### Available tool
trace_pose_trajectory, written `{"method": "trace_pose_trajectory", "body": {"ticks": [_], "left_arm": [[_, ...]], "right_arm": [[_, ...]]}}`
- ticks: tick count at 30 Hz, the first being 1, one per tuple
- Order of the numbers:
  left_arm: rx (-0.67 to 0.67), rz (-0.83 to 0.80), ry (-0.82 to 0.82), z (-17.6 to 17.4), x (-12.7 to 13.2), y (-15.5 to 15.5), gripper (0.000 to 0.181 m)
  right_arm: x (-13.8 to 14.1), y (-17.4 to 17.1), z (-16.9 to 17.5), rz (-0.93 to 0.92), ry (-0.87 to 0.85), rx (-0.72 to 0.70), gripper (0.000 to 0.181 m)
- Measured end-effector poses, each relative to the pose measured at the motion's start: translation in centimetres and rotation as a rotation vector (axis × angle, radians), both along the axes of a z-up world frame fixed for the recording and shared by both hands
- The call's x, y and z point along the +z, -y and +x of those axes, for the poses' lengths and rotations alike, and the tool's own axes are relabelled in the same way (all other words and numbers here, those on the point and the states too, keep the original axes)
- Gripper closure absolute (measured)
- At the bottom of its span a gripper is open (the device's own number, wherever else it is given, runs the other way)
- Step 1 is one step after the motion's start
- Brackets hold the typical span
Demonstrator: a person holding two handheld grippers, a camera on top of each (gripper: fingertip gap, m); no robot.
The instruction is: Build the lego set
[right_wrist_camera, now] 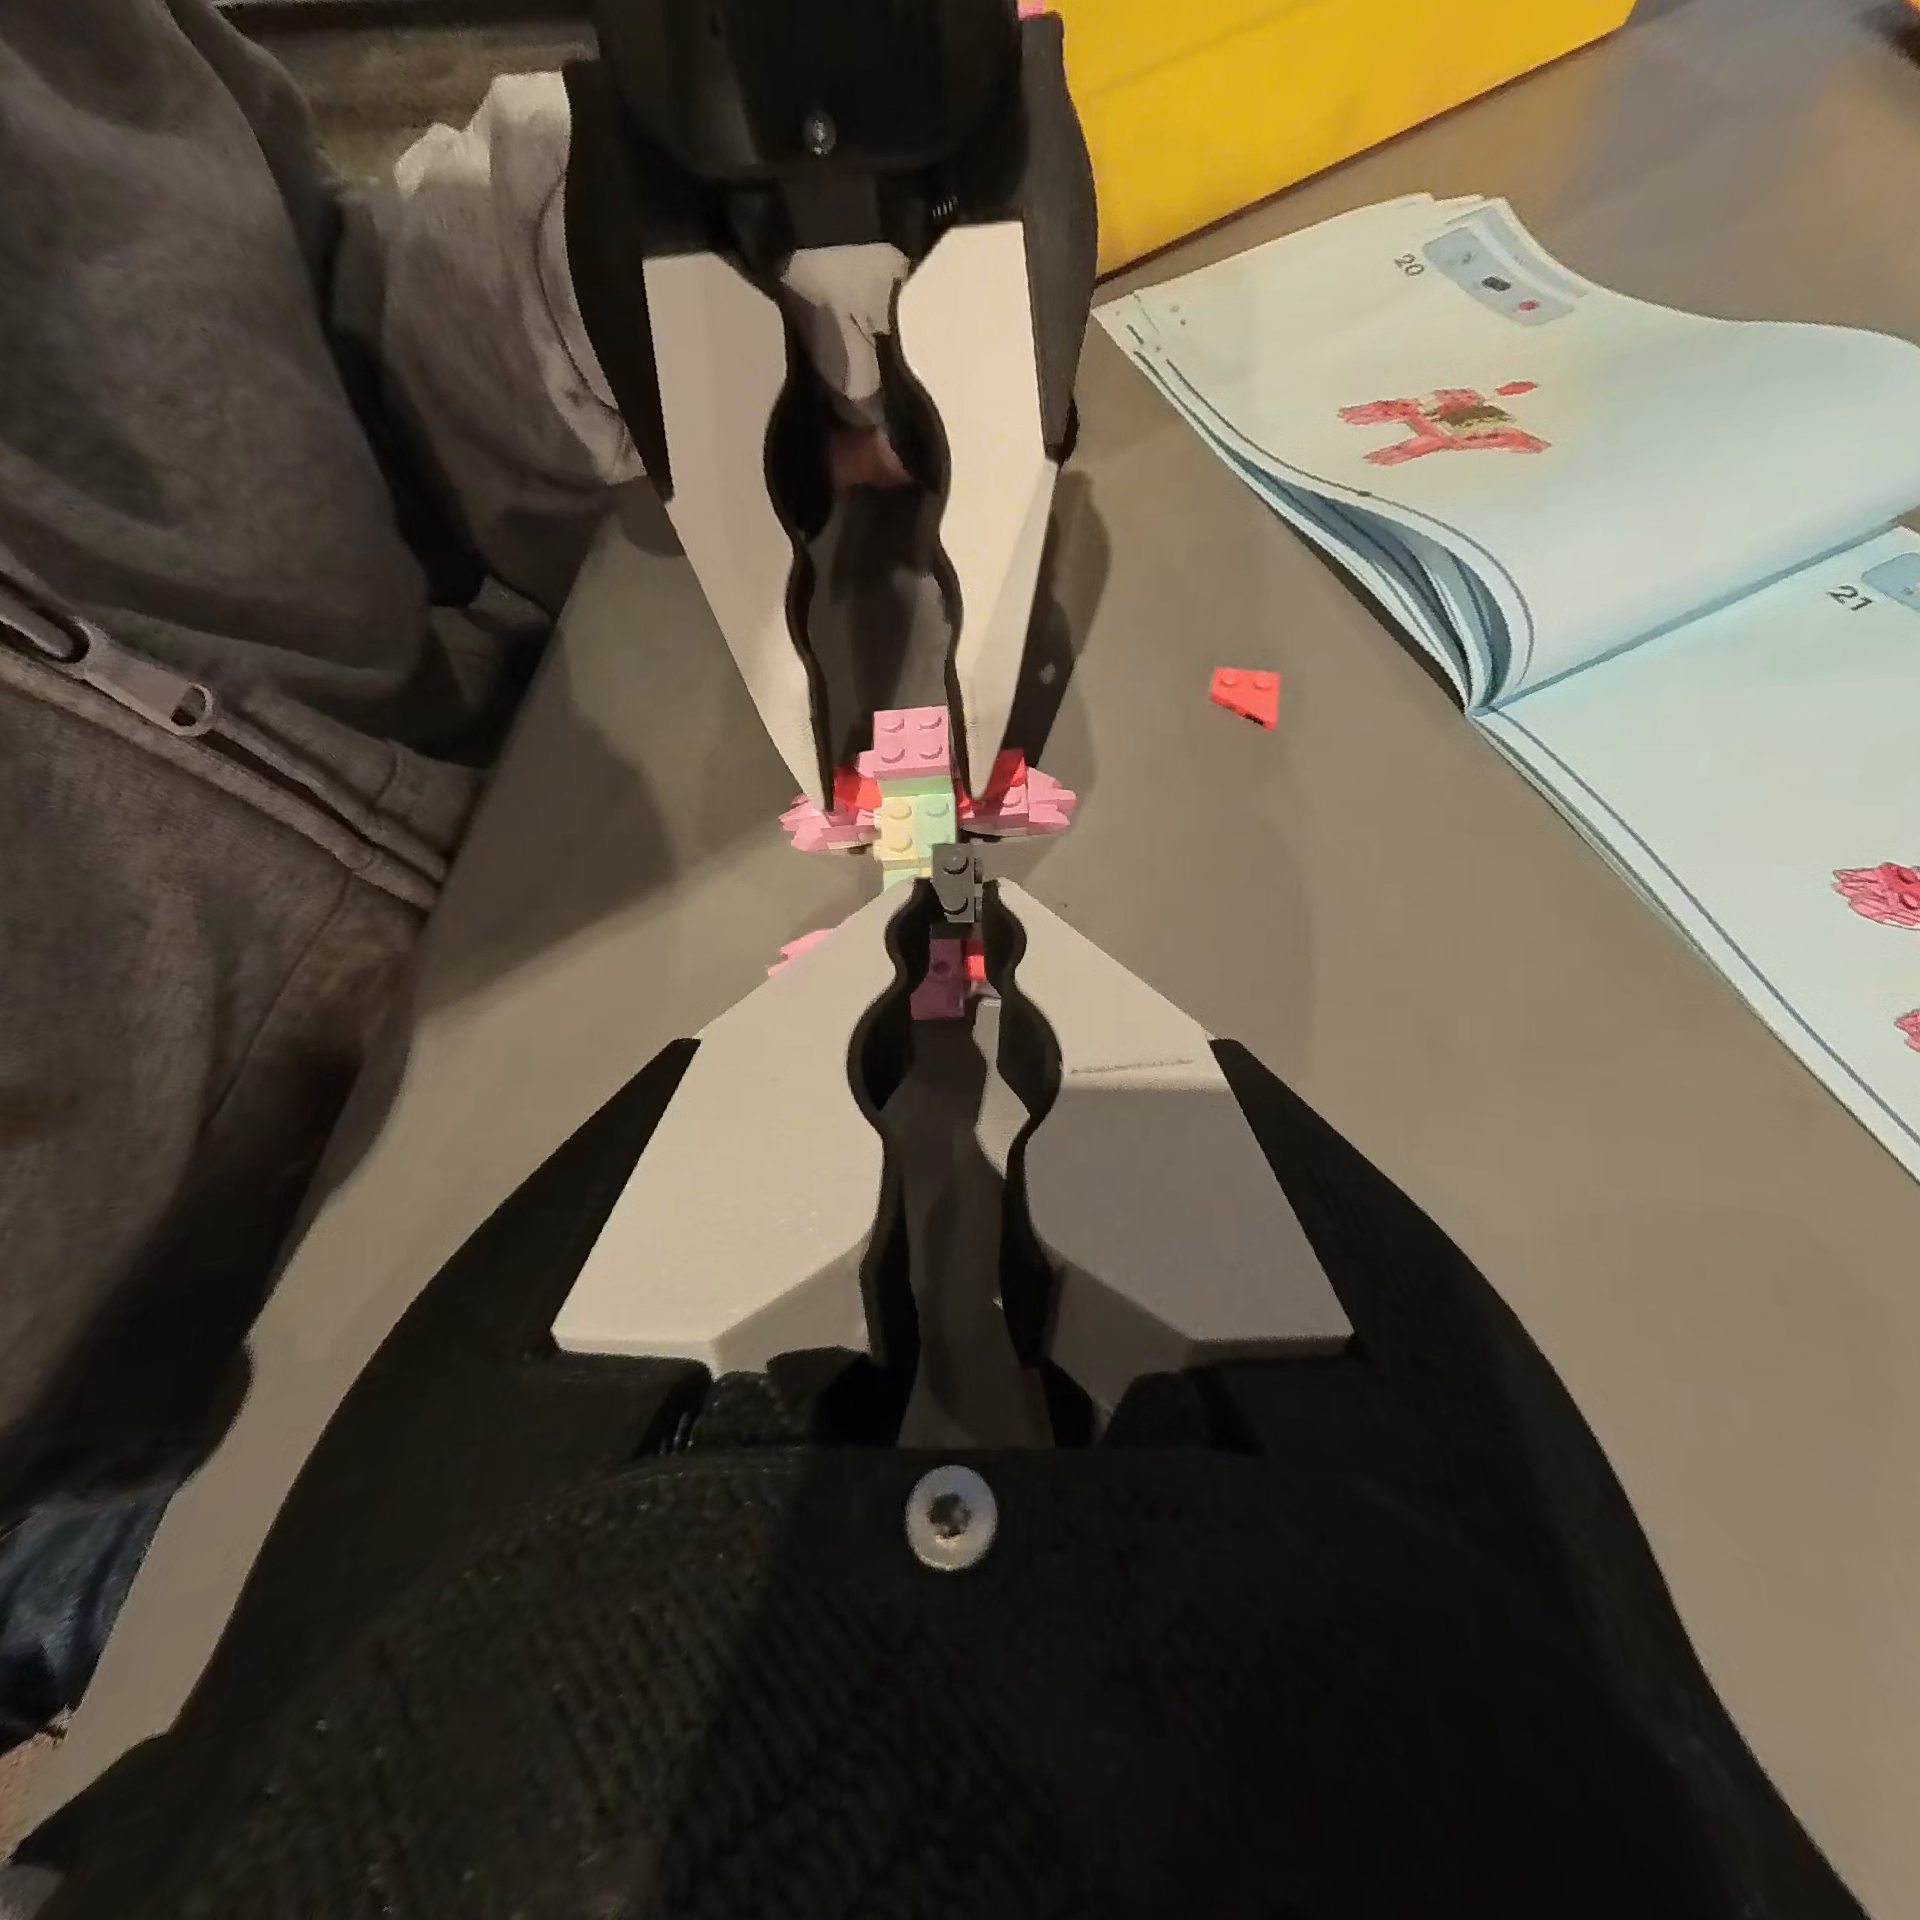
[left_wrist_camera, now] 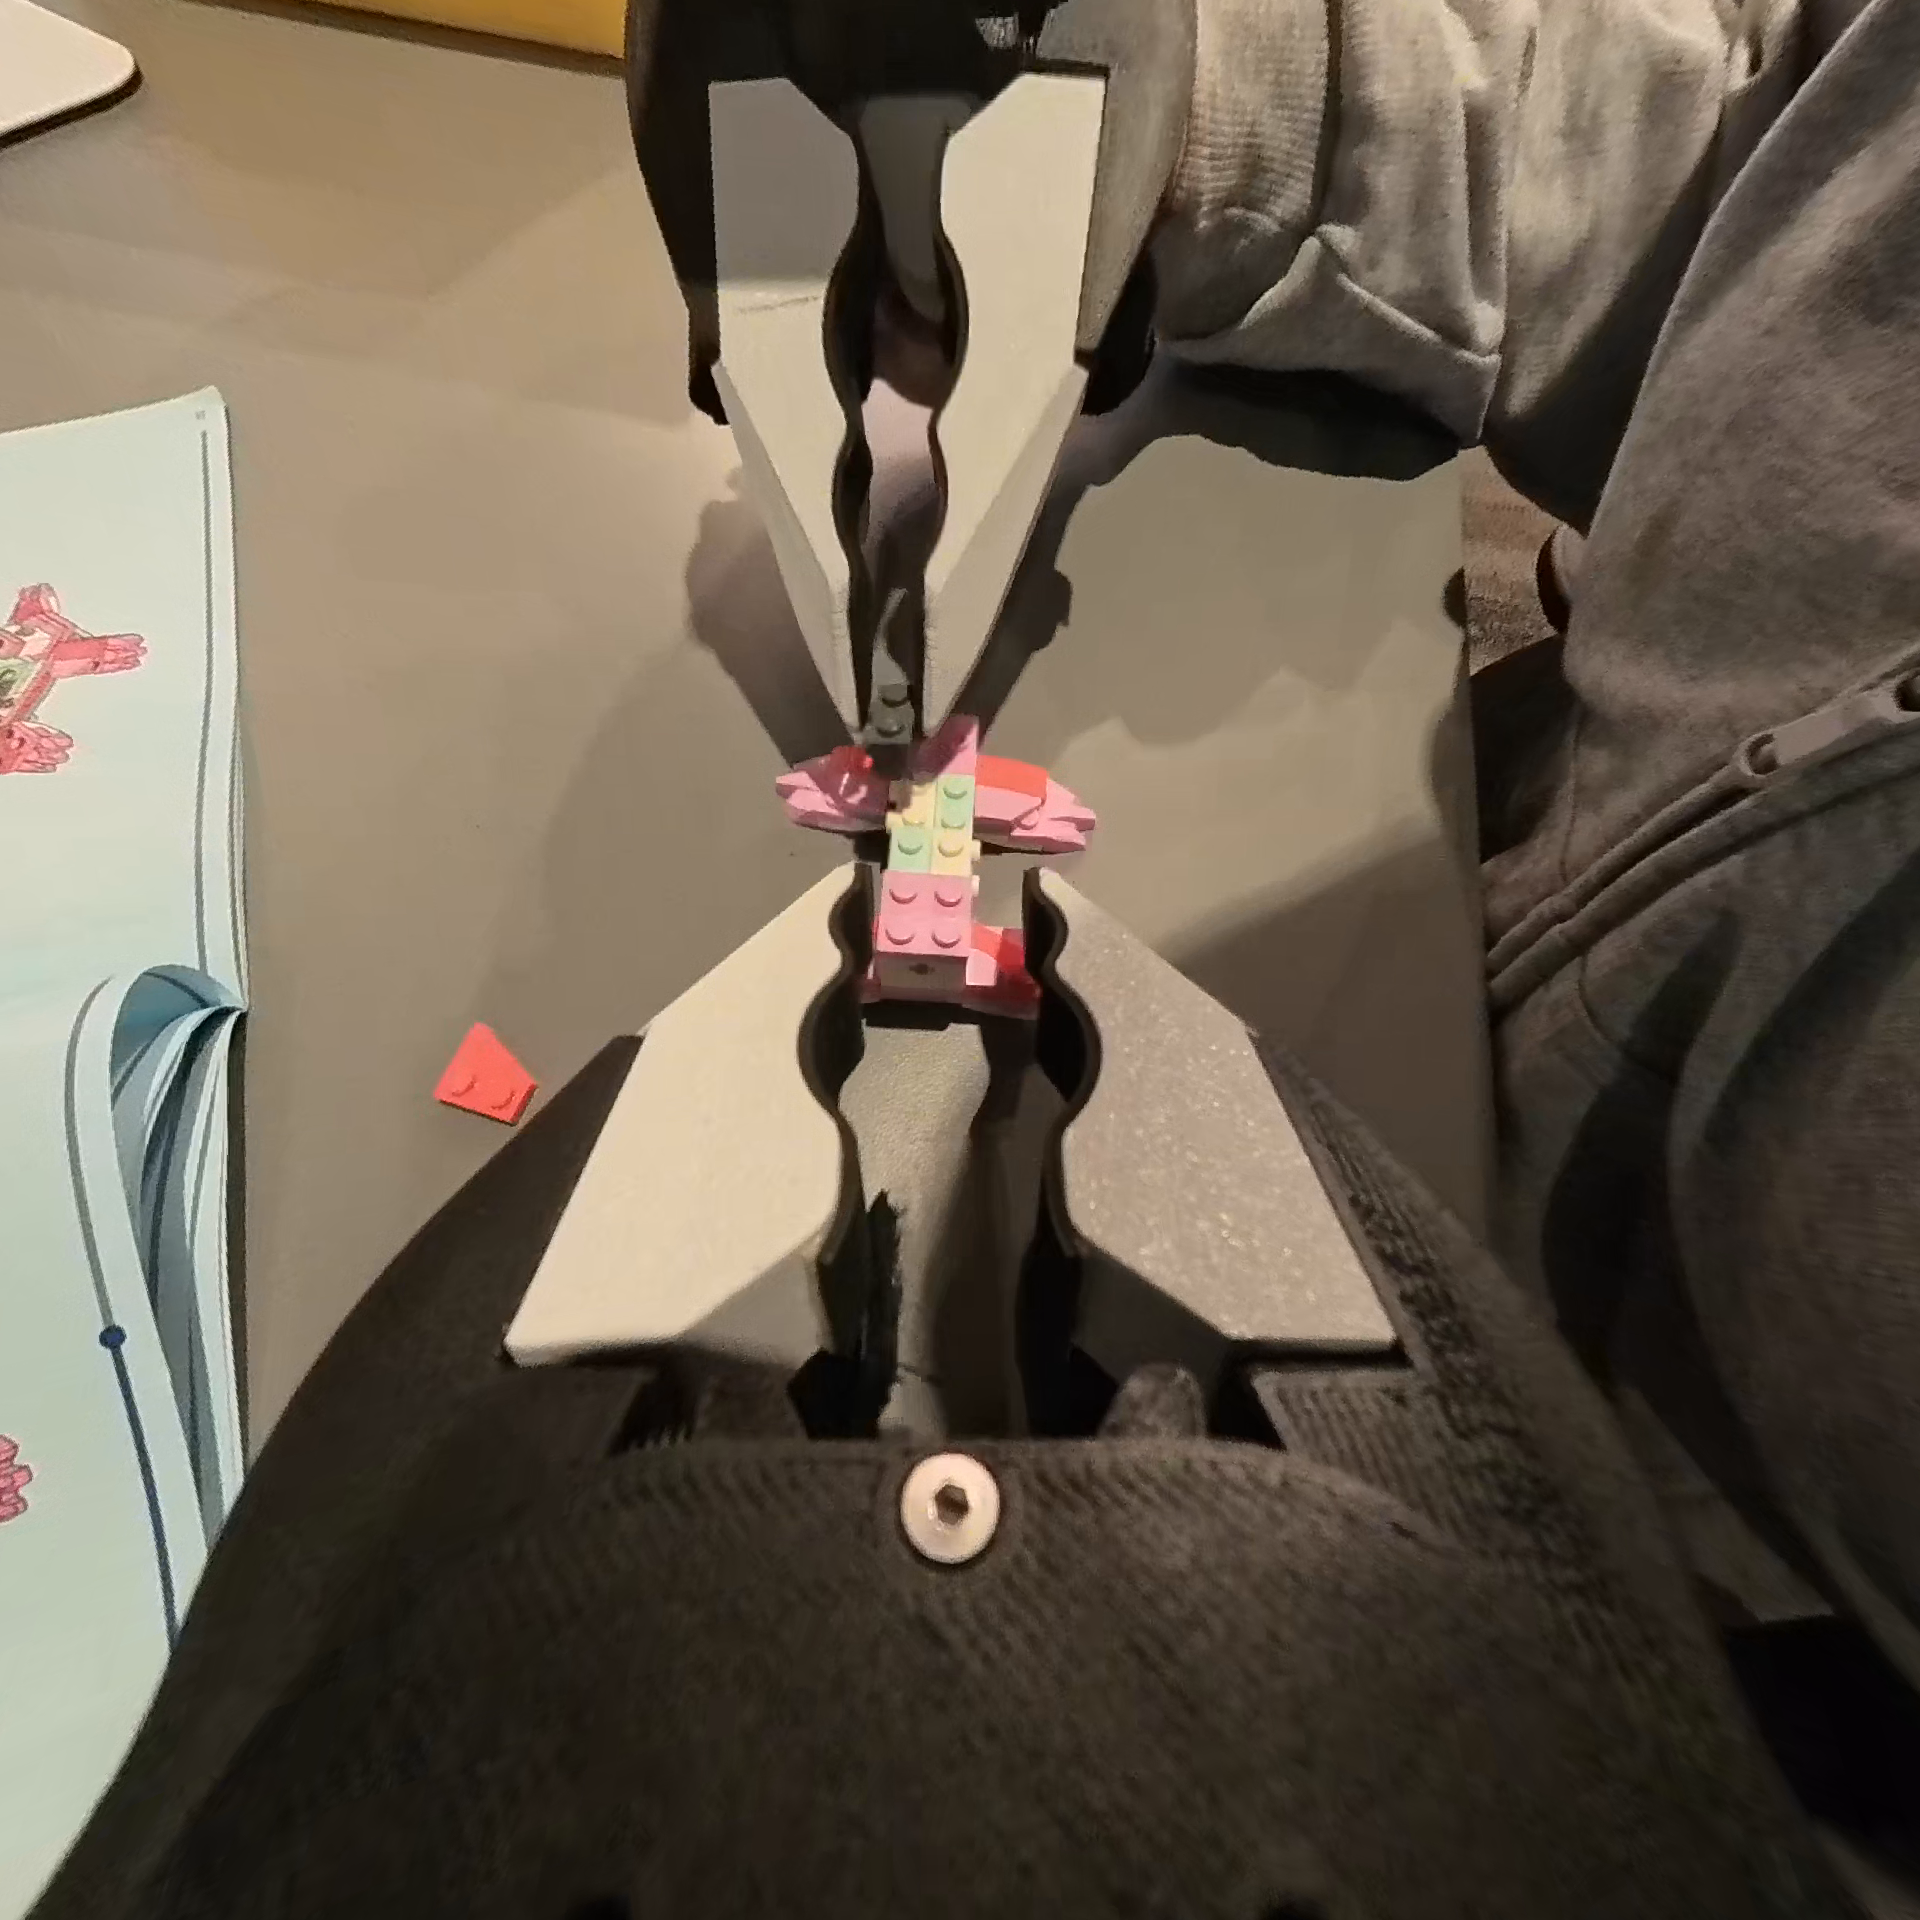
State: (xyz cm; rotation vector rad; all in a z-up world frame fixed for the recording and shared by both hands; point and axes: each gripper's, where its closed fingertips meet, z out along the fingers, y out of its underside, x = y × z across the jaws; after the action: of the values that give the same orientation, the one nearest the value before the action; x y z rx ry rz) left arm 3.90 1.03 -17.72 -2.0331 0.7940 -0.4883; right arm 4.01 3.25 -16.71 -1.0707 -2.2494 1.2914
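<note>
Left gripper (left_wrist_camera: 940, 904) pinching the pink lego model (left_wrist_camera: 930, 831) by one end, right gripper (right_wrist_camera: 956, 904) clamped on a dark grey piece (right_wrist_camera: 958, 883) touching the model's far end, long axis running straight between both.

Grey-brown matte table (left_wrist_camera: 436, 343), smooth and plain. Lying flat on it: a small red wedge plate (left_wrist_camera: 486, 1088) with studs up, just beside an open pale-blue instruction booklet (right_wrist_camera: 1662, 582) with pink model drawings on its pages. Farther back, resting on the same surface, a yellow box (right_wrist_camera: 1299, 114) and a white rounded board corner (left_wrist_camera: 52, 73).
</note>
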Motion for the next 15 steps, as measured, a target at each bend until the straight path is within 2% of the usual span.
{"method": "trace_pose_trajectory", "body": {"ticks": [15], "left_arm": [[-0.001,-0.016,-0.012,-0.03,-0.32,0.0,0.156]], "right_arm": [[-0.78,0.64,-0.13,0.067,0.05,-0.018,0.173]]}}
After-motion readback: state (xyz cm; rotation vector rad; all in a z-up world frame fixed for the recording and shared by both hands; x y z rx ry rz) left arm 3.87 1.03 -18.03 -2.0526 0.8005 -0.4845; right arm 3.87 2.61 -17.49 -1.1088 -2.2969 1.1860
